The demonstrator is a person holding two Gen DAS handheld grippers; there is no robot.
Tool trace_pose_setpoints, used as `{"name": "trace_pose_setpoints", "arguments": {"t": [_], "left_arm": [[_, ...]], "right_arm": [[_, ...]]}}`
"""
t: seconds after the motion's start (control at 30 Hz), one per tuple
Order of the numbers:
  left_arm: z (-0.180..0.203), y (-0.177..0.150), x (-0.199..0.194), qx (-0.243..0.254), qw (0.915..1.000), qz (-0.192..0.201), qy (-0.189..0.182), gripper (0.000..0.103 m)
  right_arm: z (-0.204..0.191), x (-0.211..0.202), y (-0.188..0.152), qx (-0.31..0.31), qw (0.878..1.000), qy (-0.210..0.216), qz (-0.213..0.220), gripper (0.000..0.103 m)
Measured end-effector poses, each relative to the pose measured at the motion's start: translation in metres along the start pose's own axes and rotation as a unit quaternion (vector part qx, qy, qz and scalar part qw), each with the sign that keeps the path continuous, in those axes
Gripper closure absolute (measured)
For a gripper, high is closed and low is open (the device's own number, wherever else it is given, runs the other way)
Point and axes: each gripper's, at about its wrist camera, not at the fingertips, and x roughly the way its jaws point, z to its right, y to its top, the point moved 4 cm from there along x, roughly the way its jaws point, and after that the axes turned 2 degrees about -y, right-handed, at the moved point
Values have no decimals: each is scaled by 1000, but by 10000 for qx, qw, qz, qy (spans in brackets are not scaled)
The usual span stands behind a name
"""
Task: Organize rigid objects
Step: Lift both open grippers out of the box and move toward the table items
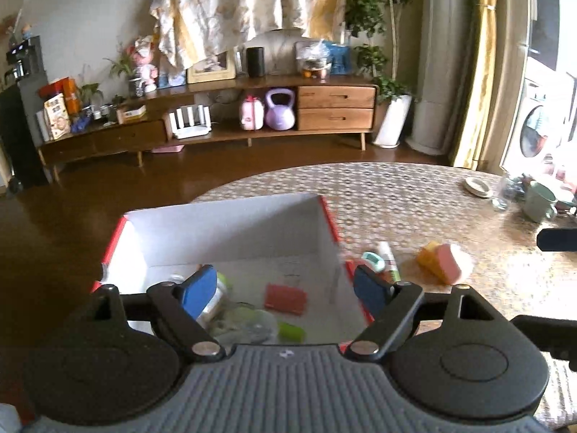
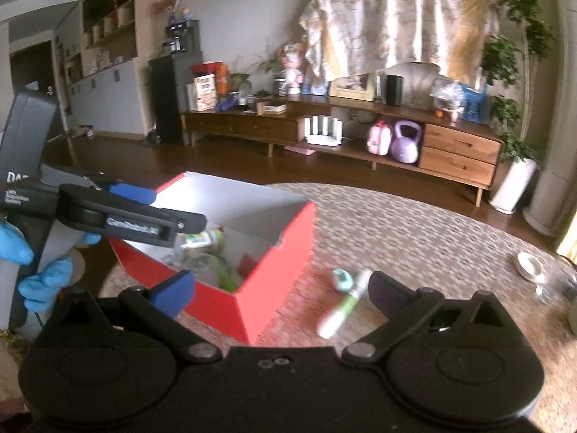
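Between the spread blue pads of the left hand-held gripper (image 1: 285, 288), nothing is held; jaws wide, hovering over the near half of the red box (image 1: 223, 231). Directly below it, inside the box: a can, a red flat piece (image 1: 285, 298), a green piece (image 1: 291, 331), some clear wrapping. Looks like a drop-off just finished, so the step in hand is fetching the next loose item.

Right hand-held gripper (image 2: 281, 294) also wide and empty, above the box's near red corner and the surface (image 2: 414, 231). Green-and-white pen (image 2: 346, 303) lies at about 1 o'clock from it, close to its right finger, not touching; small teal gadget (image 2: 339, 279) sits just beside the pen at 12 o'clock. Orange-and-pink block (image 1: 441, 263) is further off, at 2 o'clock from the left hand-held gripper.

Next move, as a judgement: shift right, drop over the pen, turn so the jaws straddle its thin body, close. Pen is slim and may roll.
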Motion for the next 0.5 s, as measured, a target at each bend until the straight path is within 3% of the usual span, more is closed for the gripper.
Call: {"name": "trace_pose_setpoints", "arguments": {"t": [0.5], "left_arm": [[89, -20, 14, 314, 9982, -11, -502, 18]], "right_arm": [[82, -29, -44, 519, 9970, -576, -5, 0]]}}
